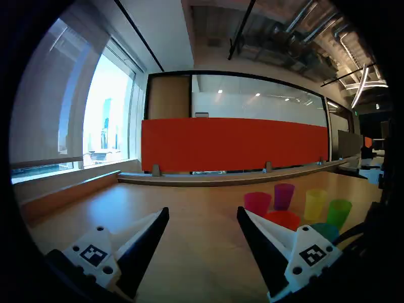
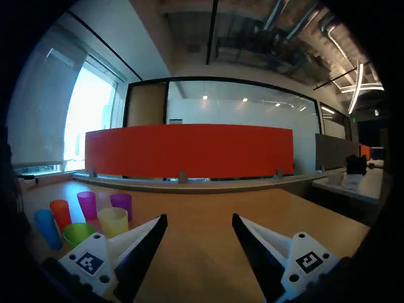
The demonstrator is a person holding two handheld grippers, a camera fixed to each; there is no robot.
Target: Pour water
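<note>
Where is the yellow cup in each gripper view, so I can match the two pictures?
Left gripper view: the yellow cup stands right of centre, between the purple cup and the green cup.
Right gripper view: it stands at lower left, with the green cup to its left.
Shared landmark: the red divider panel across the background.

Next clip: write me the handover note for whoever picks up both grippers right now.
Left gripper: open, empty.
Right gripper: open, empty.
Things: six coloured cups stand clustered on the wooden table, right of the left gripper and left of the right one.
Done: nothing; no cup grasped.
Left: grasp a cup and pour. Whether any holds water cannot be told.
</note>
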